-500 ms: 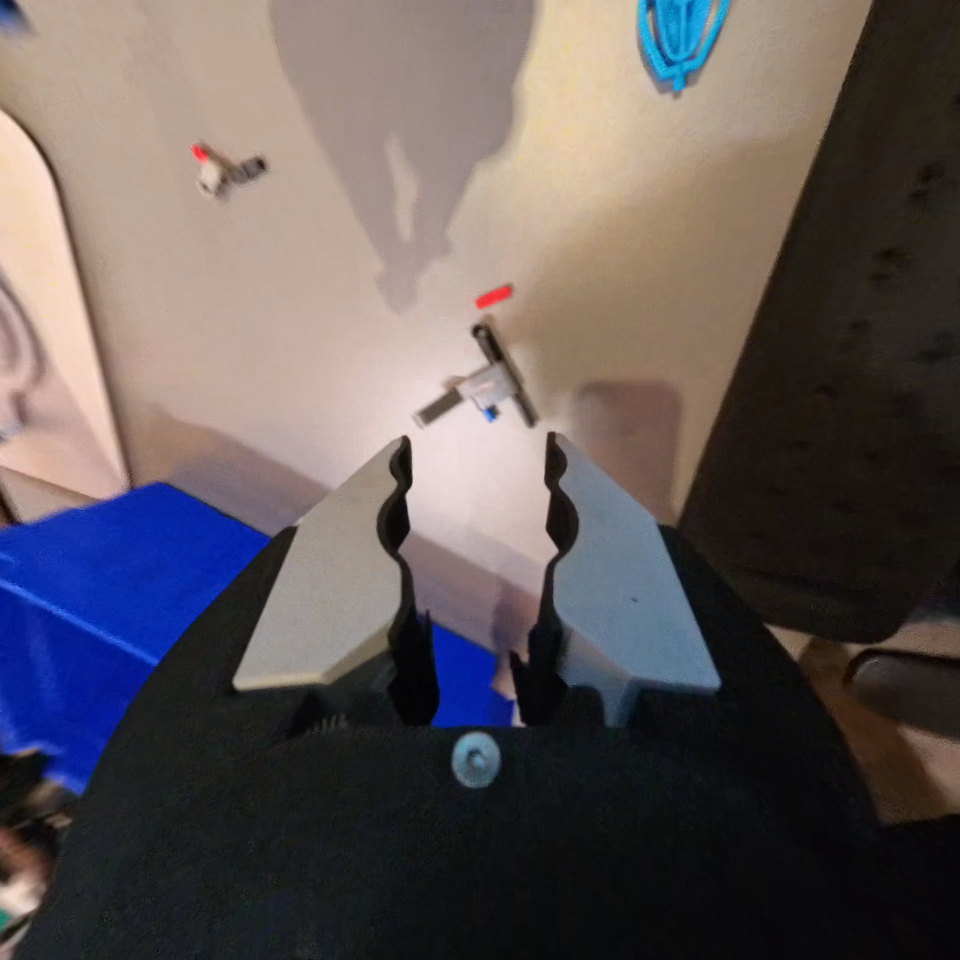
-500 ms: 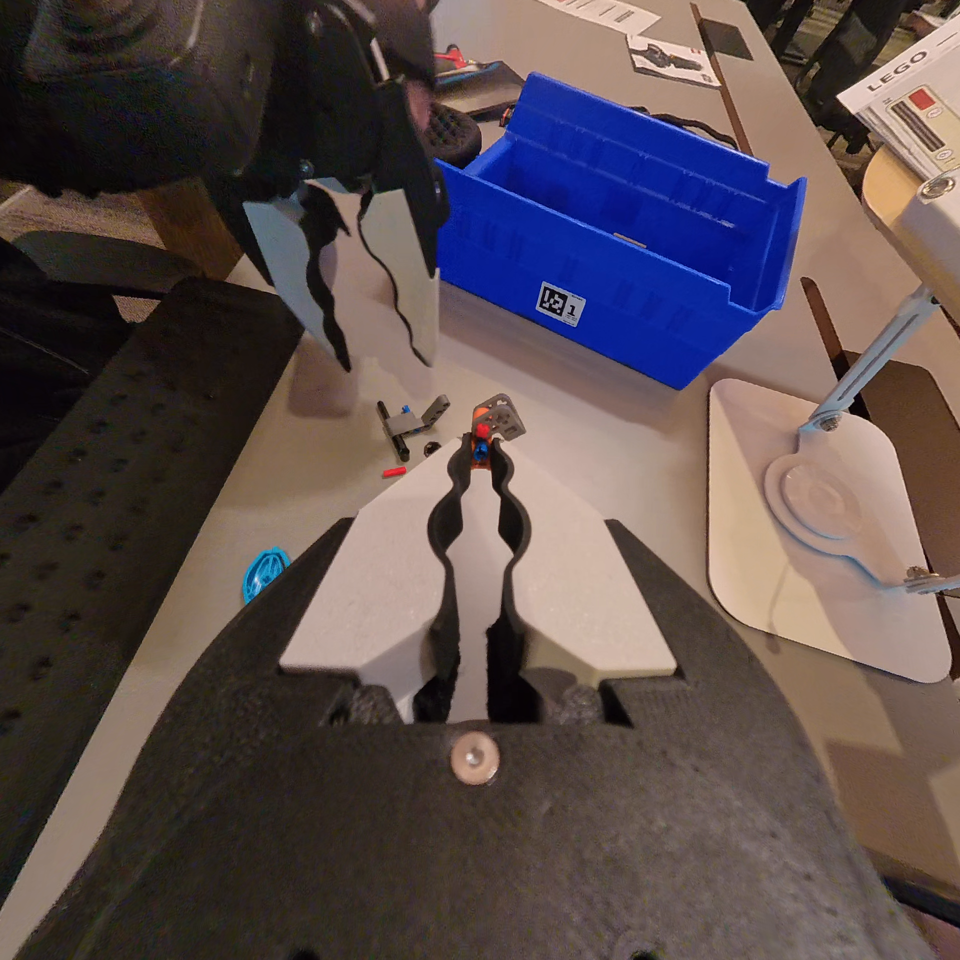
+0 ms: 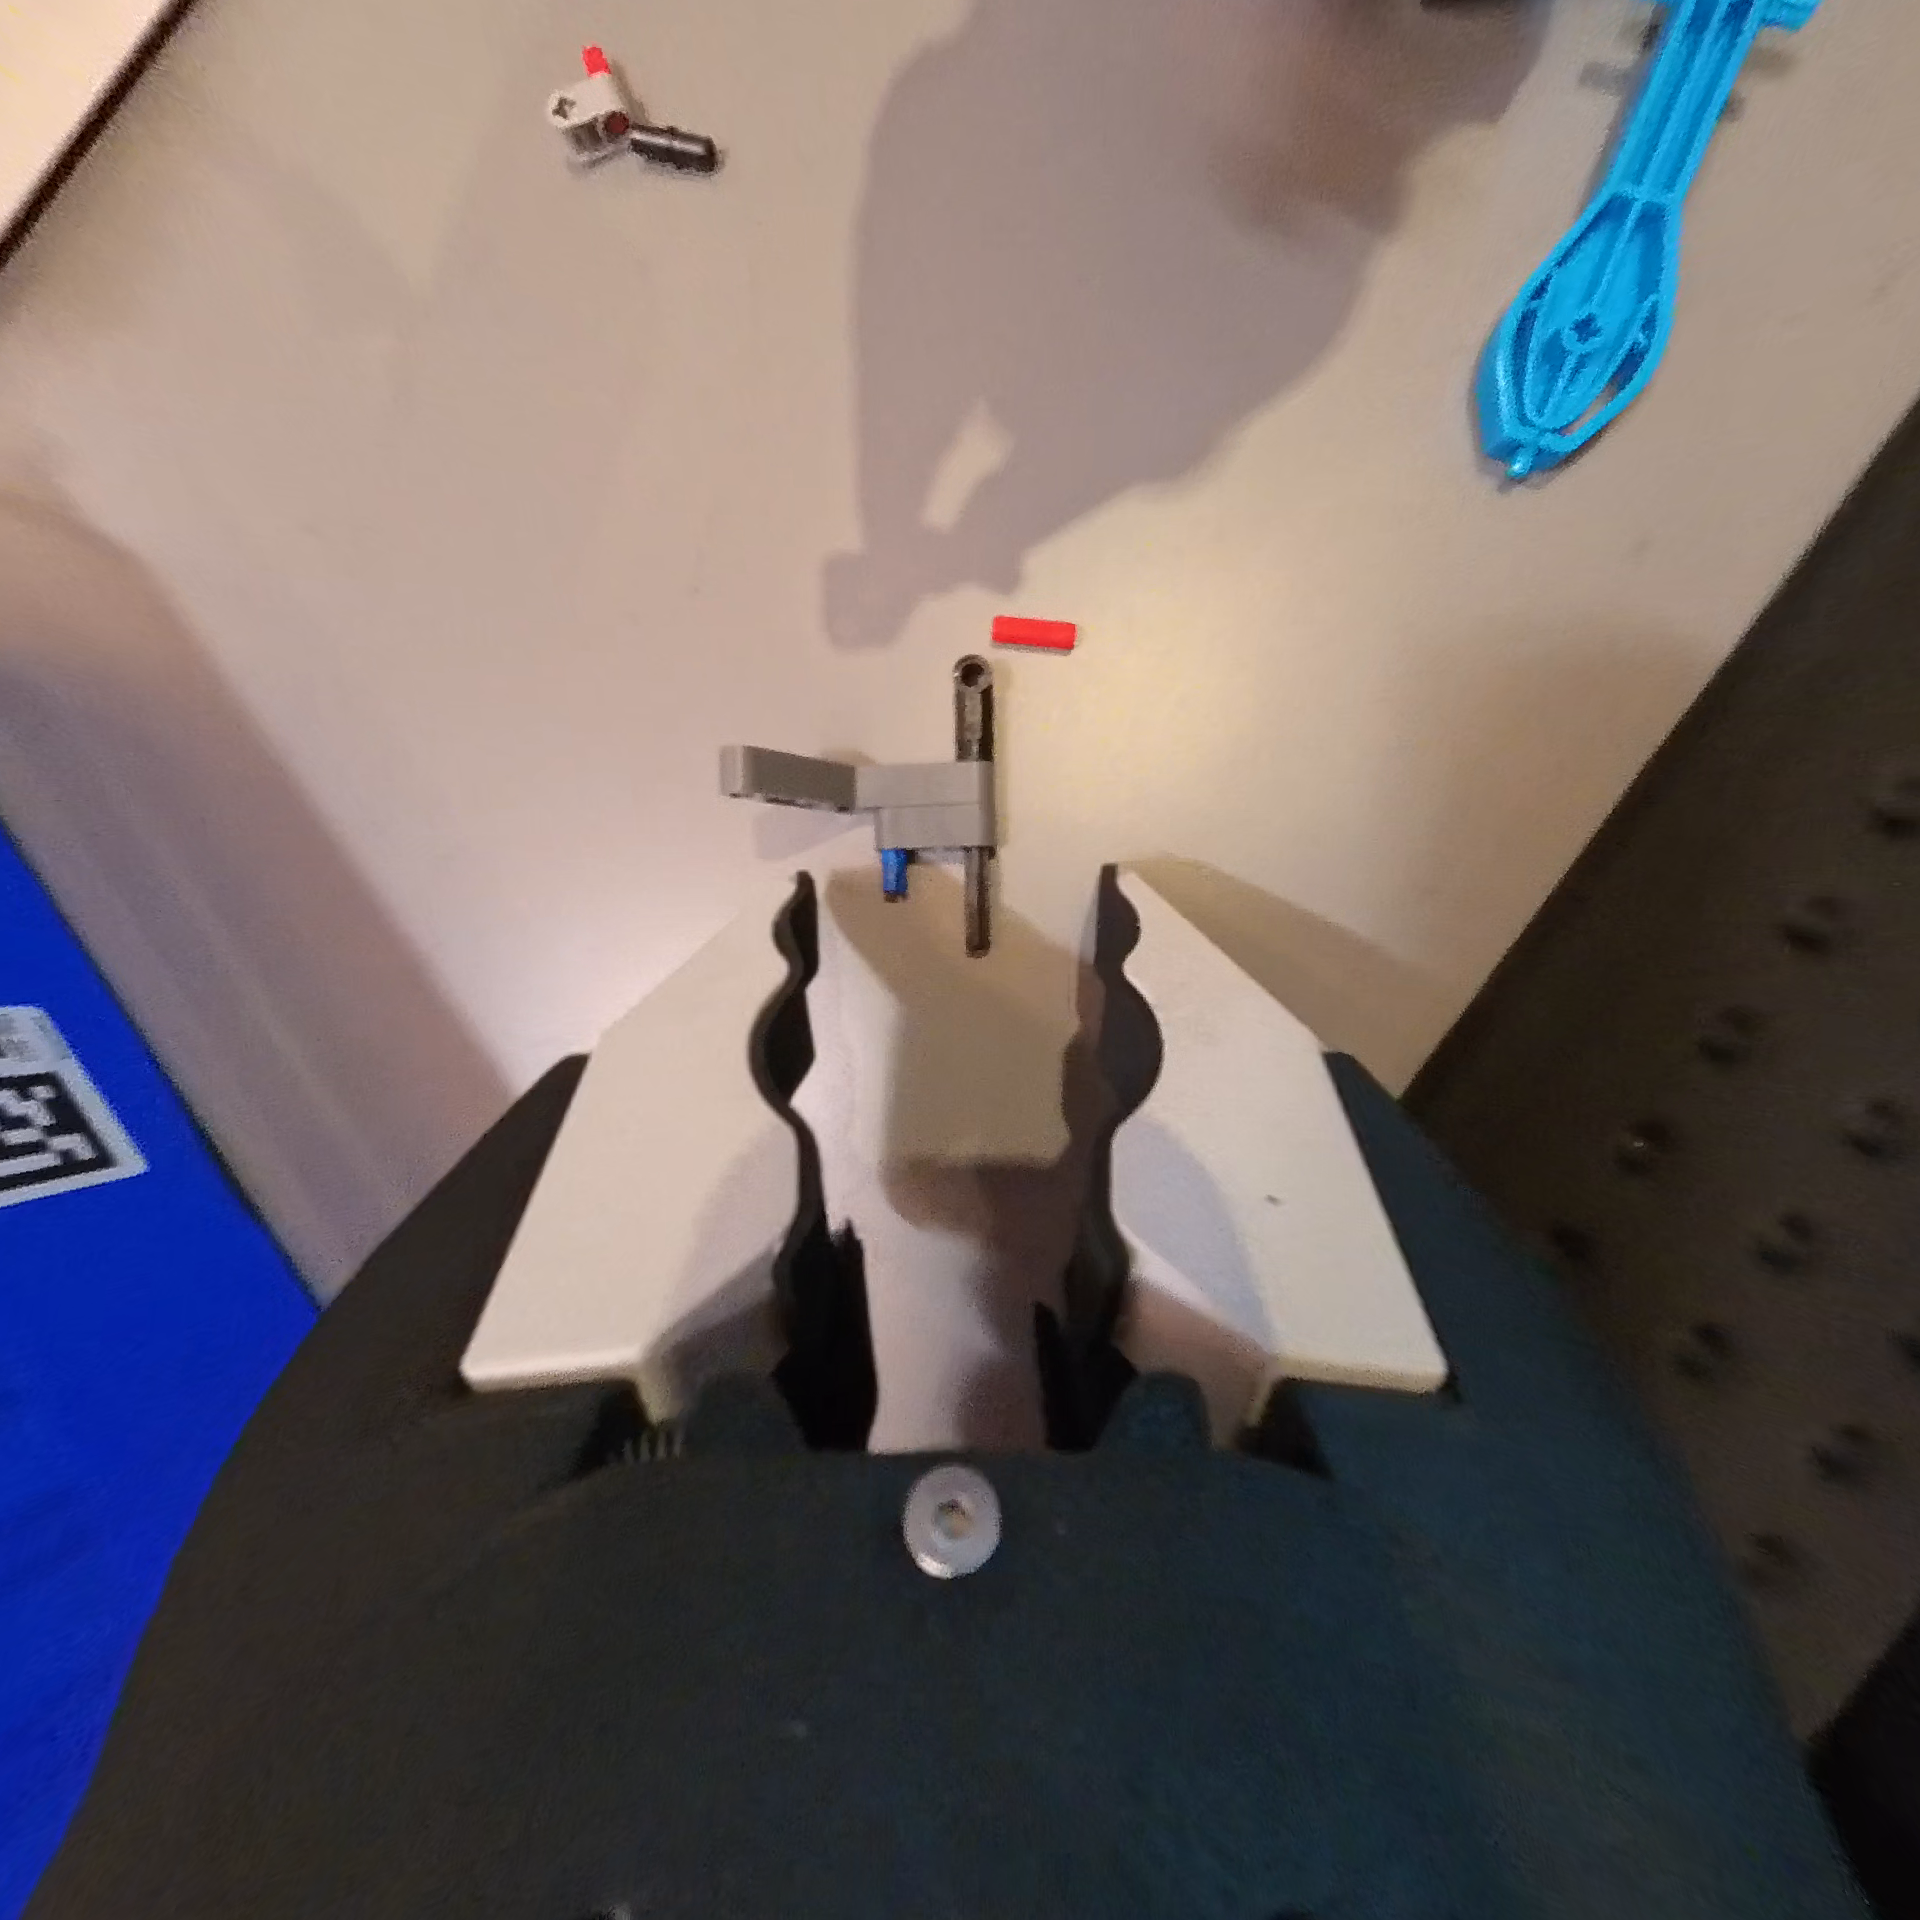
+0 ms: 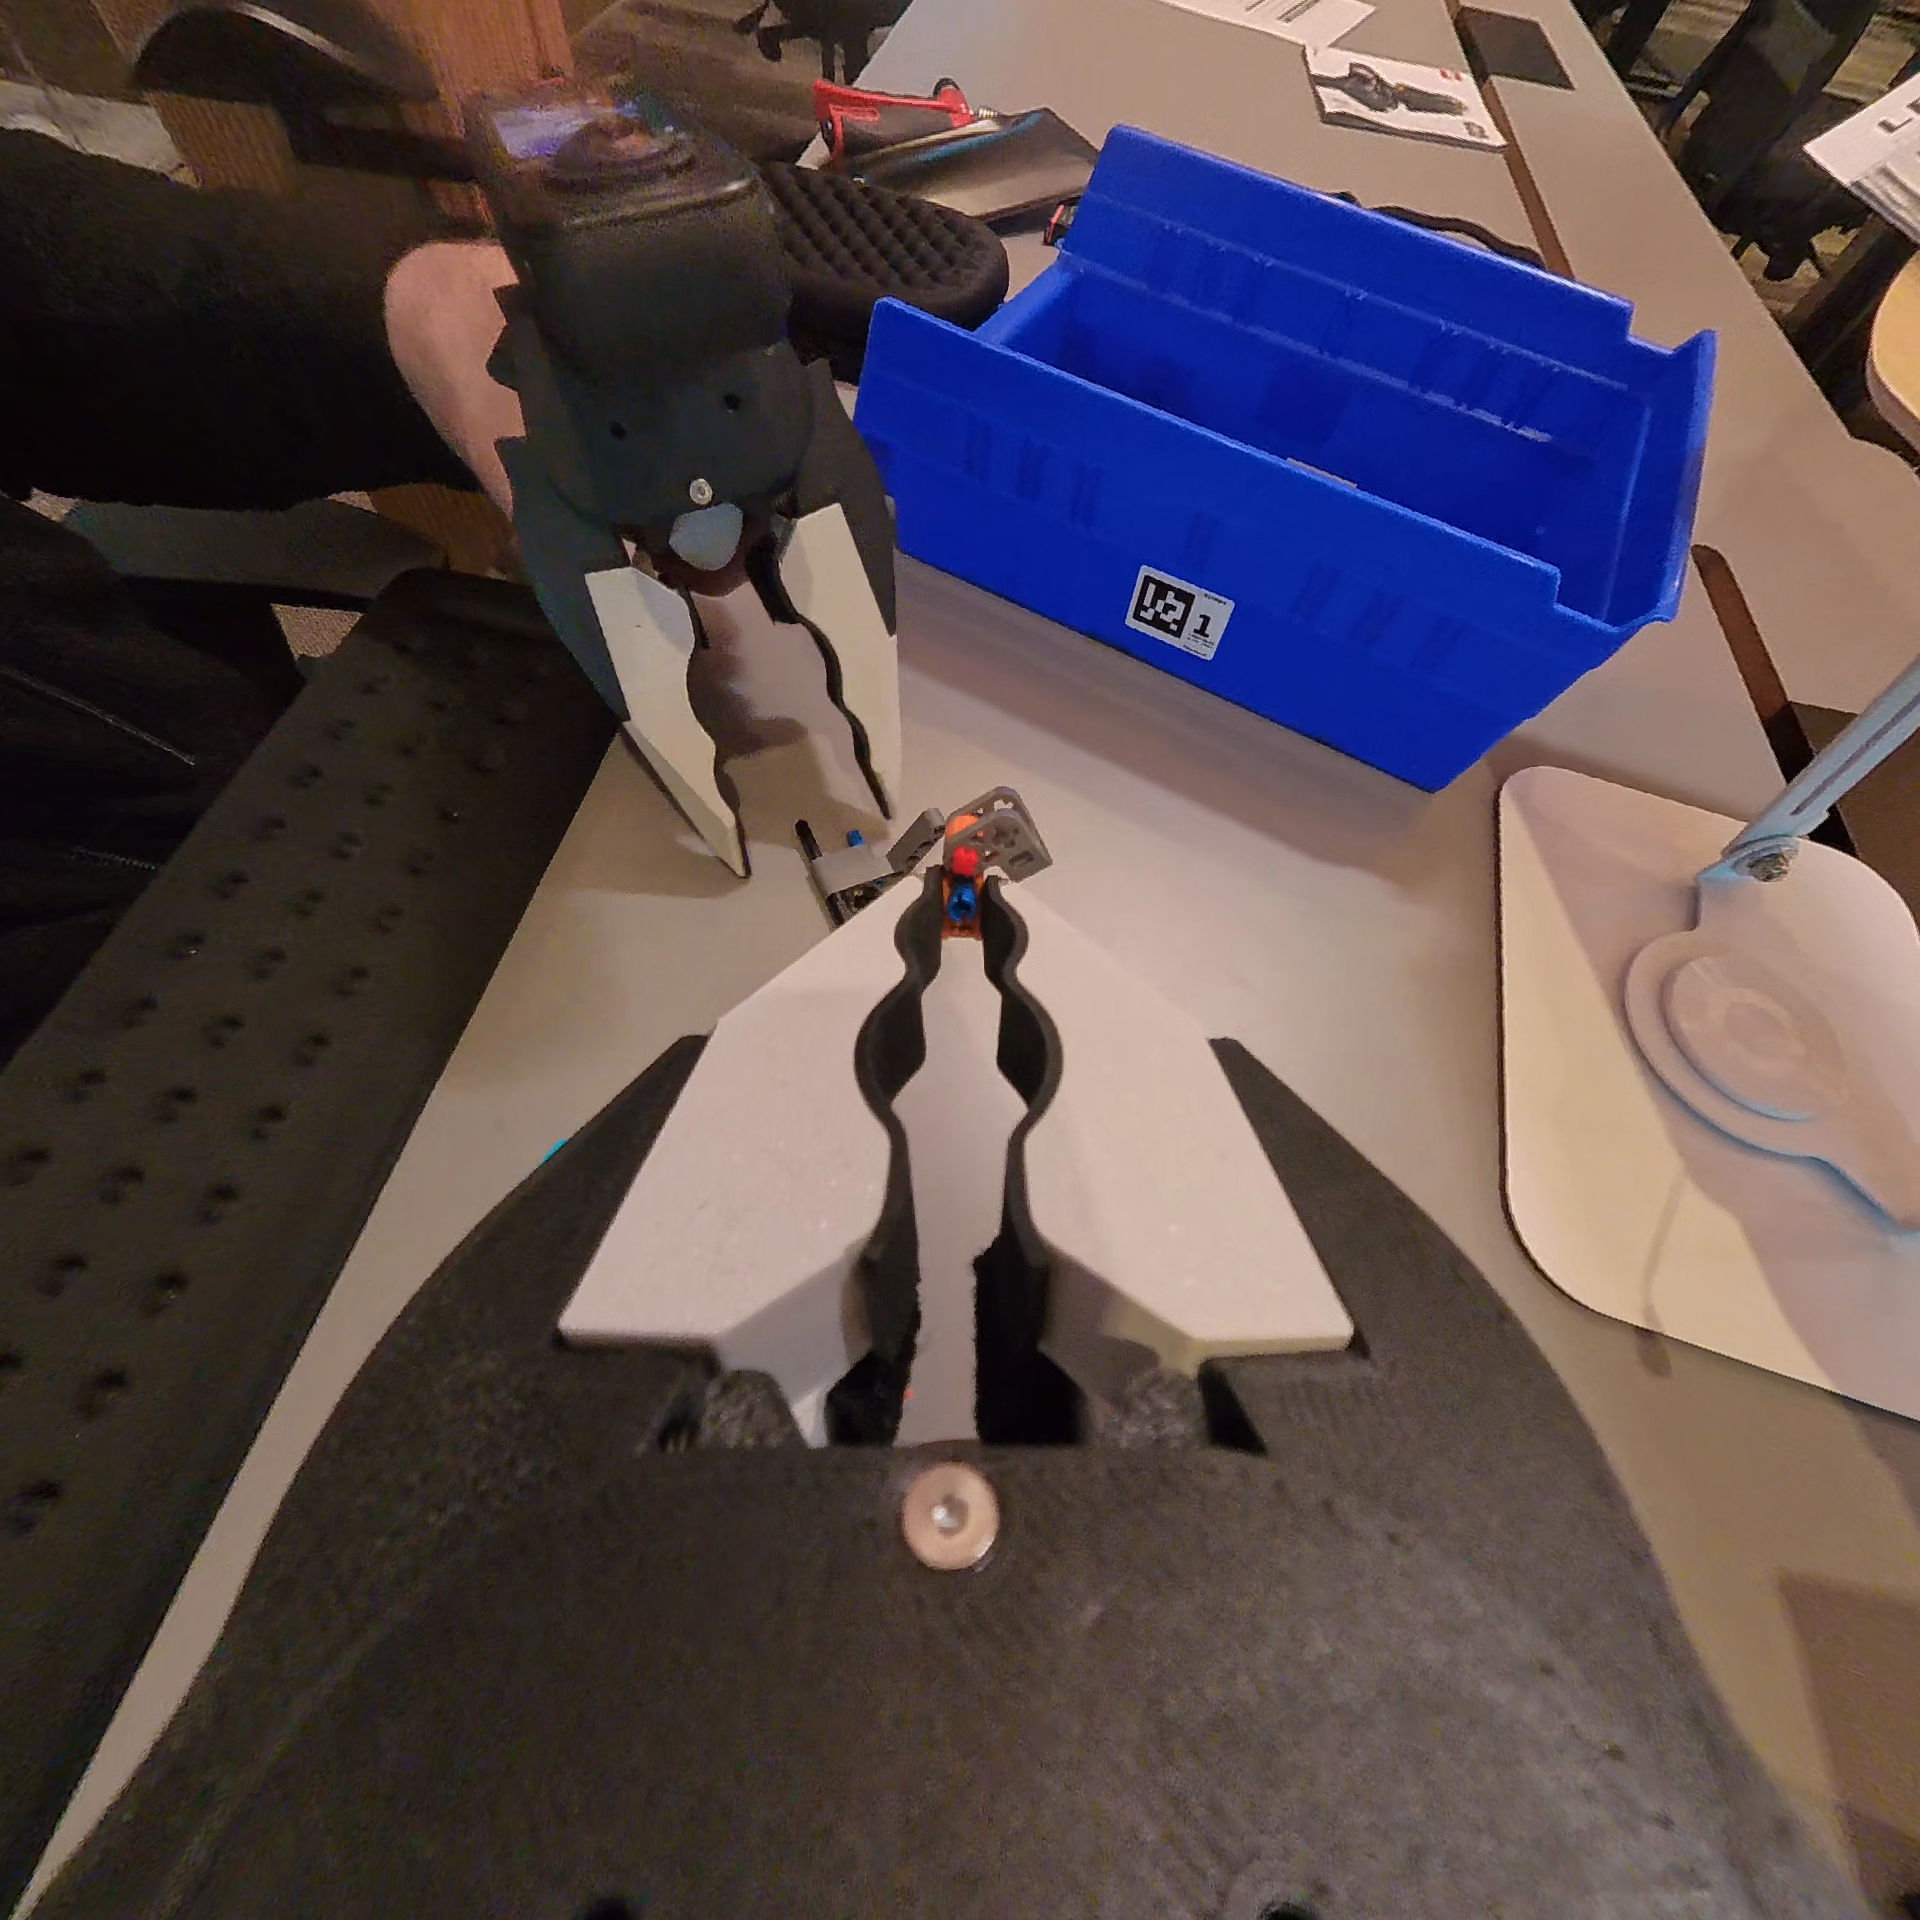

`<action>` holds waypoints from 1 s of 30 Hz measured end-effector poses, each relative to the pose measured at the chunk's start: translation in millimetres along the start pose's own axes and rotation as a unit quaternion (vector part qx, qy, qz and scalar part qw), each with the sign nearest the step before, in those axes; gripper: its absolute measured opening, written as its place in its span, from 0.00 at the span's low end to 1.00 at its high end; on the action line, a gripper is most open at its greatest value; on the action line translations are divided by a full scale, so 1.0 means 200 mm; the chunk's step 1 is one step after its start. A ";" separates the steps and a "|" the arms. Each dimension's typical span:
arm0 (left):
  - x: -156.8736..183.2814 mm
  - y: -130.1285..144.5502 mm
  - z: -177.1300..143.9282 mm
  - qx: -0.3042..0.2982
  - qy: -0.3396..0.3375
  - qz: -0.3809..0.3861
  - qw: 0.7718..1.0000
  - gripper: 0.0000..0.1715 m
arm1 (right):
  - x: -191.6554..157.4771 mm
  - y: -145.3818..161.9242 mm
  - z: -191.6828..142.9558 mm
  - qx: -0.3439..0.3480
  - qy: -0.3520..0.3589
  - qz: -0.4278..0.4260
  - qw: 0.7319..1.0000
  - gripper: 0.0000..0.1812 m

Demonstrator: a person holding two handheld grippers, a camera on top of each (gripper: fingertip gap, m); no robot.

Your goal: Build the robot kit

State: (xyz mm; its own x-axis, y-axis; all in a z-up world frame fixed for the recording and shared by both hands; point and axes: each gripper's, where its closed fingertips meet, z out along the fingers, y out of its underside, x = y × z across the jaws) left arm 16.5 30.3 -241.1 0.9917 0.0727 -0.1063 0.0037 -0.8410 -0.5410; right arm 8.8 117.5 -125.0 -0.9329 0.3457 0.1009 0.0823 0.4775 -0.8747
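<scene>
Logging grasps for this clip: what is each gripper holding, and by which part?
Right gripper: small brick assembly, pinched at its orange lower end. Left gripper: open, nothing held.

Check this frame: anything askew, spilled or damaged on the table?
Nothing damaged or spilled. Only oddity: small building parts lie scattered loose, a red pin, a grey-and-black piece ahead of the open left claw and a light-blue part, none inside the blue bin.

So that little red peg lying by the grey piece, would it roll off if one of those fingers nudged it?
Probably. The red peg looks like a short round cylinder lying on its side on the smooth table, so a sideways nudge could set it rolling. It seems tiny and light, likely skittering easily. It looks like rigid plastic, so it shouldn't bend.
</scene>
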 end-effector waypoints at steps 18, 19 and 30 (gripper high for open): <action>-0.01 0.06 -0.04 0.022 -0.055 -0.001 0.998 0.11 | -0.20 0.24 0.25 -0.154 -0.062 -0.010 0.986 0.03; -0.02 0.06 -0.05 0.026 -0.063 -0.001 0.998 0.11 | -0.22 0.30 0.27 -0.189 -0.061 -0.023 0.980 0.03; -0.03 0.00 -0.13 0.073 -0.090 0.002 0.993 0.11 | -0.27 0.29 0.30 -0.223 -0.049 -0.043 0.973 0.12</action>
State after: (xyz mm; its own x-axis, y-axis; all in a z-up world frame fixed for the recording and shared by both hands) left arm 13.5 15.0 -218.7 0.9523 0.1756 -0.2495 -0.0318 -0.7561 -0.6537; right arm 42.5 77.4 -209.6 -0.9701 0.2212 0.1001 0.1264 0.8122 -0.5695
